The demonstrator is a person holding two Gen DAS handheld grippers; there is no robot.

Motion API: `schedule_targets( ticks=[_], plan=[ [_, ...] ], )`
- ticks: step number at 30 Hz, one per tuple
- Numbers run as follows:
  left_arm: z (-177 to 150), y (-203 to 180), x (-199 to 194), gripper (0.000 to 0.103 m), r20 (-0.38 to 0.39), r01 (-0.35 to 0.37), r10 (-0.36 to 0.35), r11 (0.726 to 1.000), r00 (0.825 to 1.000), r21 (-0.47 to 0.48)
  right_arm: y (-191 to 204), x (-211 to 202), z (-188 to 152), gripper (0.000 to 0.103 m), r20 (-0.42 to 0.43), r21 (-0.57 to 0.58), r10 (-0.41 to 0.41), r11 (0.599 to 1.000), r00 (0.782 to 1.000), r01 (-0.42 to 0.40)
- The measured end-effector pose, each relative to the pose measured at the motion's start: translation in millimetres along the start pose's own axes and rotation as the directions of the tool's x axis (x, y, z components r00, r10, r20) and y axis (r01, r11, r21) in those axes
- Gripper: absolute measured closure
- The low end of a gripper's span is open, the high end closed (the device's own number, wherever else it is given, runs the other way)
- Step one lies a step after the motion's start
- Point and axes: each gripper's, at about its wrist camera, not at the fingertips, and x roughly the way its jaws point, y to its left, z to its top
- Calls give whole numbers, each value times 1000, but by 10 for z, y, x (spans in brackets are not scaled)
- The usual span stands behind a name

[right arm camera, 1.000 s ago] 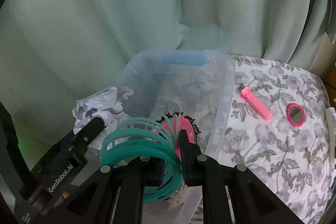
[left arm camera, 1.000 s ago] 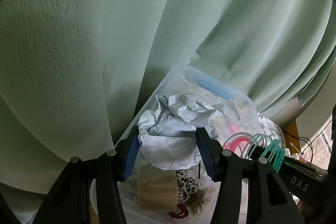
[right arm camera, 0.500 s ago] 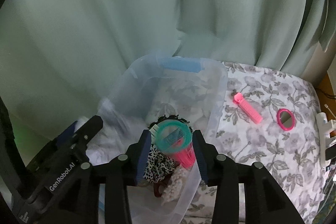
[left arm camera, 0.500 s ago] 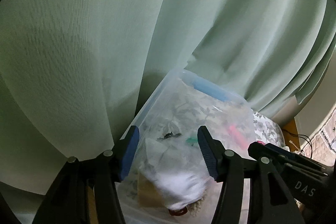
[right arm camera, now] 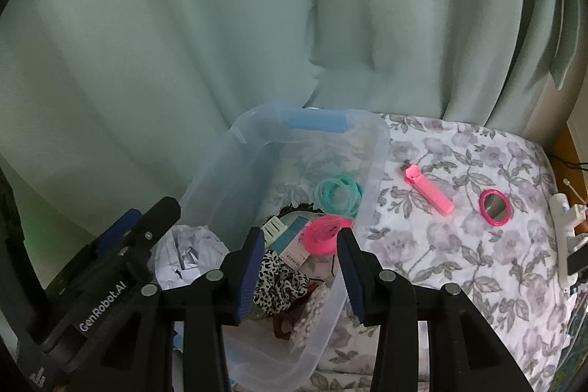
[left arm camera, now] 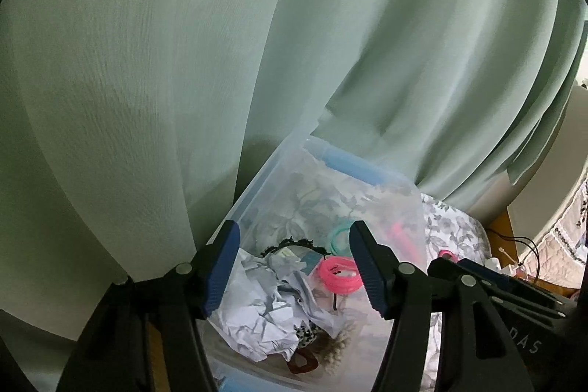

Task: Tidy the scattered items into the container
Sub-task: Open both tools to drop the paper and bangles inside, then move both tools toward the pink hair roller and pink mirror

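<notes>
A clear plastic bin (right arm camera: 235,149) with a blue handle stands on the floral cloth; it also shows in the left wrist view (left arm camera: 264,175). Inside lie crumpled white paper (left arm camera: 257,315), teal rings (right arm camera: 338,195), pink rings (right arm camera: 323,234), a leopard-print scrunchie (right arm camera: 281,281) and other small items. My left gripper (left arm camera: 294,267) is open and empty above the bin. My right gripper (right arm camera: 299,272) is open and empty above the bin's near right side. A pink hair clip (right arm camera: 428,195) and a pink round mirror (right arm camera: 494,207) lie on the cloth to the right of the bin.
A green curtain (right arm camera: 257,24) hangs right behind the bin. The floral cloth (right arm camera: 459,263) covers the surface to the right. A white object (right arm camera: 562,230) sits at the far right edge, next to a wooden edge with cables.
My left gripper opened and the crumpled paper fell into the bin. My right gripper opened and the teal and pink rings dropped into the bin. Both grippers have risen a little.
</notes>
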Motion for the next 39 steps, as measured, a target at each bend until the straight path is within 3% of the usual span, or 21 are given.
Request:
schedule_targets(
  ticks=[4,10,17,22,27,33,39],
  plan=[
    [-127,1,-486,40,20,-8,7,1000,1000,15,-68,-146,-31,58,24,15,14,1000,1000,-15],
    [-173,-262,-578,38,50,-10,7,998,999,58,-261,-420,-48,58,74,45,37,998,997,-40],
    [-162,-639,-1156,35,88,6,-17,992,996,127,-671,-788,-82,58,144,111,54,991,988,-70],
    [-147,-980,-959,35,103,27,-40,992,994,124,-1143,-982,-153,56,190,195,33,978,981,-70],
    [-127,-1288,-1060,35,114,76,-91,989,989,128,-1677,-1140,-261,53,222,294,-4,954,975,-63],
    [-219,-1697,-810,35,55,96,-109,975,992,200,-2285,-1182,-443,53,219,412,-66,911,974,-31],
    [-304,-2007,-648,35,-4,110,-113,960,994,256,-2641,-1142,-549,49,204,462,-86,887,975,-19]
  ],
)
